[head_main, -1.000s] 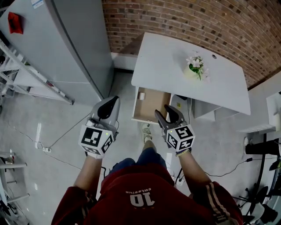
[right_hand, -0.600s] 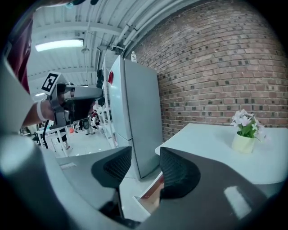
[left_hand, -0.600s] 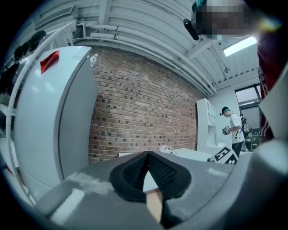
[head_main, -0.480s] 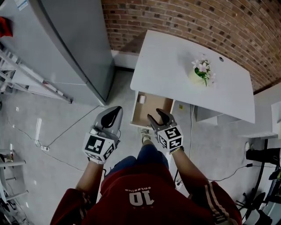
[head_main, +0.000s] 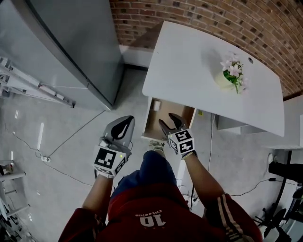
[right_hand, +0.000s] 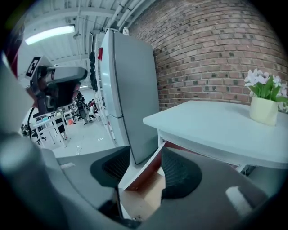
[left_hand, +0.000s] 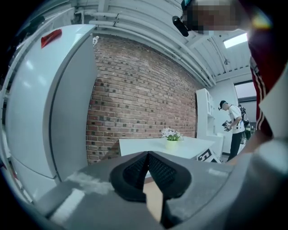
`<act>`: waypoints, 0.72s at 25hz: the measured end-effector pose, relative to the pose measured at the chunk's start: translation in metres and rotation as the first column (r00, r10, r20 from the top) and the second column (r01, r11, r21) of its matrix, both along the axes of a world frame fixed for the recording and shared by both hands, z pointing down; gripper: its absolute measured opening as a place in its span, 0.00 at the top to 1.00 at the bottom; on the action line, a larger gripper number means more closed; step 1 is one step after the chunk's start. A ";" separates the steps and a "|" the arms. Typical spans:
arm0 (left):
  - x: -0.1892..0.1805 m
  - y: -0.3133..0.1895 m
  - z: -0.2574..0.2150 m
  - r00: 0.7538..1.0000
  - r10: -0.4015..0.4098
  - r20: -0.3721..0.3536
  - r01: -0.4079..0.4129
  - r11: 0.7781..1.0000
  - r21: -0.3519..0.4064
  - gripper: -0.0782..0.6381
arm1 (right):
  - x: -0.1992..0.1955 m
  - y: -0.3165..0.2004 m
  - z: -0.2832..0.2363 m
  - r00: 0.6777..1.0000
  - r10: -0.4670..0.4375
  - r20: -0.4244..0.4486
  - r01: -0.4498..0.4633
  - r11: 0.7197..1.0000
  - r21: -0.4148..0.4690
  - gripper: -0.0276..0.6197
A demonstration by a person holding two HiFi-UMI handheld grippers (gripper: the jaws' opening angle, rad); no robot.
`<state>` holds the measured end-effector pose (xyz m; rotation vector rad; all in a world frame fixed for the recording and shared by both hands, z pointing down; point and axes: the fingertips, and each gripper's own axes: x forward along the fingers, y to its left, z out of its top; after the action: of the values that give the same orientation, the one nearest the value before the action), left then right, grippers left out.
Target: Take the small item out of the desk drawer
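Against the brick wall (head_main: 199, 14) stands a white desk (head_main: 189, 61), its drawer (head_main: 147, 118) open. The item (head_main: 156, 105), small and white, lies in the drawer's far left corner, untouched. I judge this the reach. The right gripper (head_main: 167, 119) tilts down over the drawer's front. Its jaws are wide, have just been opening, and hold nothing. It must next go deeper and left. The left gripper (head_main: 126, 121) is closed and empty beside the drawer.
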<state>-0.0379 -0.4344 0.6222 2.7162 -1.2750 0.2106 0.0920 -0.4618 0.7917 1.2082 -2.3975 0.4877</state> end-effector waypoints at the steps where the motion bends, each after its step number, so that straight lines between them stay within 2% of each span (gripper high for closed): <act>1: -0.001 -0.005 0.009 1.000 0.002 0.007 -0.002 1.000 0.004 0.89 | -0.002 -0.005 0.010 1.000 -0.002 -0.004 0.002 1.000 -0.004 0.63; 7: 0.013 -0.035 0.047 1.000 0.019 -0.006 -0.019 1.000 -0.003 0.89 | -0.002 -0.037 0.077 1.000 -0.003 -0.019 0.002 0.999 -0.044 0.61; 12: 0.019 -0.051 0.085 0.999 0.039 0.022 -0.039 0.999 0.015 0.89 | -0.005 -0.070 0.137 1.000 -0.004 -0.029 0.002 0.997 -0.074 0.59; 18: 0.008 -0.064 0.128 0.999 0.002 0.033 -0.001 1.000 -0.017 0.89 | -0.012 -0.100 0.200 1.000 0.026 -0.016 -0.028 0.992 -0.122 0.56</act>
<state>-0.0301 -0.4982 0.7500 2.7106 -1.2742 0.2661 0.0801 -0.5619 0.9918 1.1873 -2.3055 0.6223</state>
